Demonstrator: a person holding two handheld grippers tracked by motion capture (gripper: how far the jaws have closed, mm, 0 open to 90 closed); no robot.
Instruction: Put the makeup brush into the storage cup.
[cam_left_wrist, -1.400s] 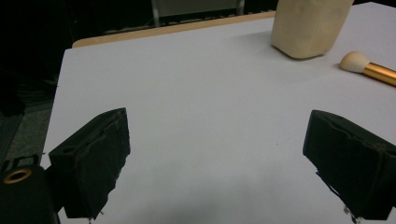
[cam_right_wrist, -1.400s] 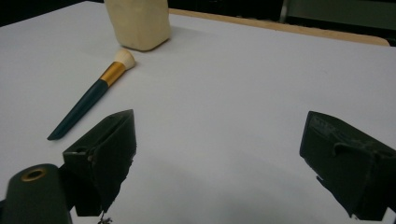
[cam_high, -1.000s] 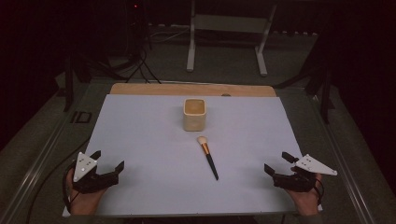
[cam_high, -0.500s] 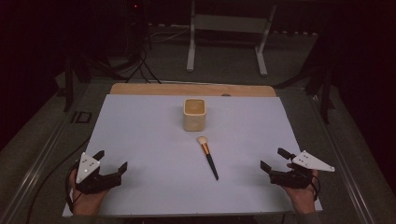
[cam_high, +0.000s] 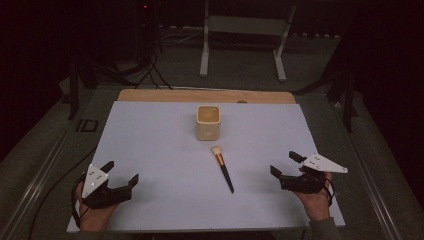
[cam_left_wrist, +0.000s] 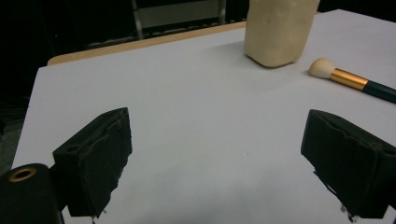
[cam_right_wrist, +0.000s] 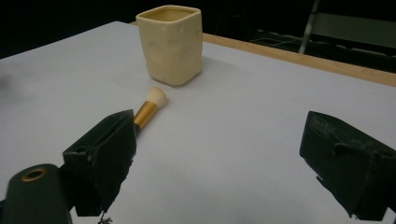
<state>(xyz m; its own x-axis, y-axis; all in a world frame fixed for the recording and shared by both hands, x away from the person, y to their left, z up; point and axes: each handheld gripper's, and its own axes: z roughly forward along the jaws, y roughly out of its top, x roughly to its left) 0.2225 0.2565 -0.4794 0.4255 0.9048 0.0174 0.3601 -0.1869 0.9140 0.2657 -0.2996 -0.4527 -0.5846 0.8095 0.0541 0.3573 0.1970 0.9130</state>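
A cream square cup (cam_high: 208, 122) stands upright near the middle back of the white sheet (cam_high: 150, 145). Just in front of it lies a makeup brush (cam_high: 222, 168) with a pale head, gold ferrule and dark handle, head toward the cup. My left gripper (cam_high: 120, 173) rests at the sheet's front left, open and empty. My right gripper (cam_high: 284, 163) sits at the front right, also open, nothing between its jaws. The left gripper view has the cup (cam_left_wrist: 279, 31) and brush (cam_left_wrist: 348, 79) at upper right. In the right gripper view the cup (cam_right_wrist: 172, 44) stands ahead with the brush (cam_right_wrist: 150, 108) beside the left jaw.
A wooden board edge (cam_high: 205, 95) runs along the back of the sheet. A white metal stand (cam_high: 244, 37) is on the dark floor beyond the table. Cables (cam_high: 147, 70) lie at the back left.
The right gripper has shifted slightly left toward the brush. The left gripper has barely moved.
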